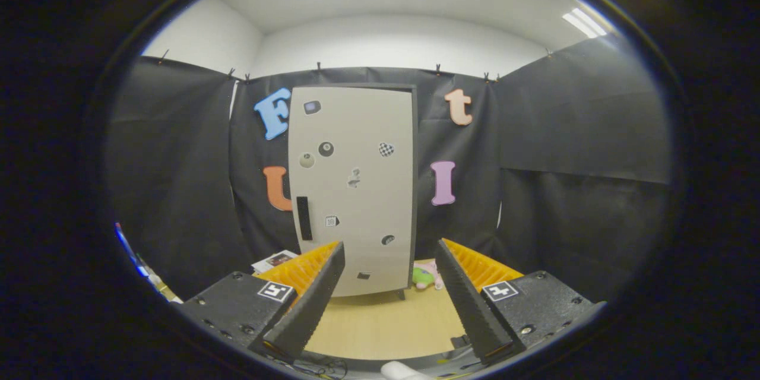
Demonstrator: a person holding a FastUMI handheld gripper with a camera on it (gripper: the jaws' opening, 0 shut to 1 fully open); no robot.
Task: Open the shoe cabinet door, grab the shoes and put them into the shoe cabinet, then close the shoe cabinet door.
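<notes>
Pale shoe cabinet (353, 190) stands upright beyond open-fingered gripper (389, 267).

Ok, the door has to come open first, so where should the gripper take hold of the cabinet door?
Probably at the dark upright handle near the left edge of the cabinet door. It runs vertically, so come straight on from the front. The gripper is open, well short of the closed door.

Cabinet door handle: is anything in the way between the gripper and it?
Nothing visible. The gripper is open, with bare wooden floor ahead up to the closed cabinet door; its dark handle sits beyond the fingers.
</notes>
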